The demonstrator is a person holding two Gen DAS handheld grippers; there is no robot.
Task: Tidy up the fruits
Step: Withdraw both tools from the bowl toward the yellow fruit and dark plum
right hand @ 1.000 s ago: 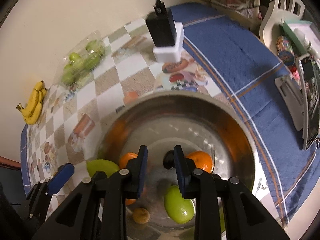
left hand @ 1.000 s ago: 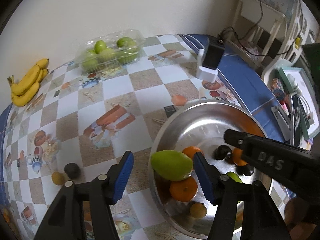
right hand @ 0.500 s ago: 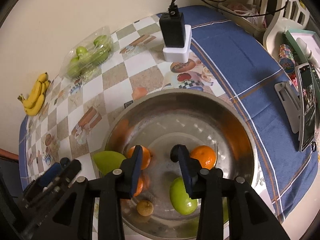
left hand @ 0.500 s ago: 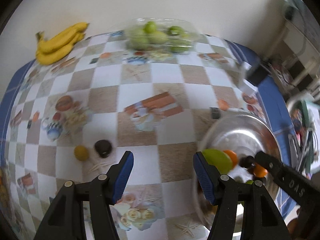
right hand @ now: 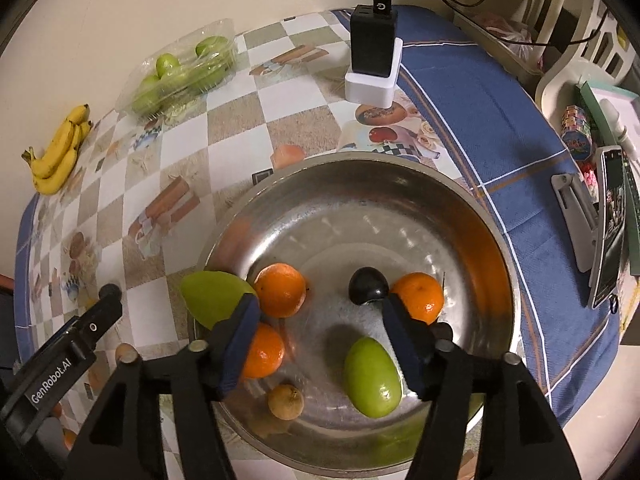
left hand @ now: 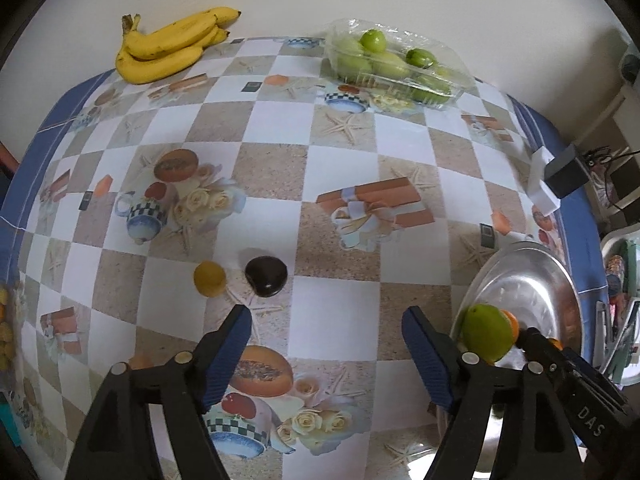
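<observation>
A steel bowl (right hand: 460, 216) on the checked tablecloth (left hand: 340, 168) holds three oranges (right hand: 280, 290), two green mangoes (right hand: 372, 378), a dark plum (right hand: 368, 285) and a small yellow fruit (right hand: 285, 402). The right gripper (right hand: 320, 344) hangs above it, jaws spread, holding nothing. To the left, the left gripper (left hand: 326, 348), also spread and holding nothing, faces a dark fruit (left hand: 266, 276) just beside a small yellow one (left hand: 209, 278). Bananas (left hand: 168, 46) and a tray of green fruit (left hand: 396, 66) lie far back.

- Your left wrist view is bright and evenly lit, with soft shadows; the right wrist view is dimmer and warmer.
- You get glare streaks inside the steel bowl (right hand: 360, 208).
- Both frames bend strongly outward, with black corners.
</observation>
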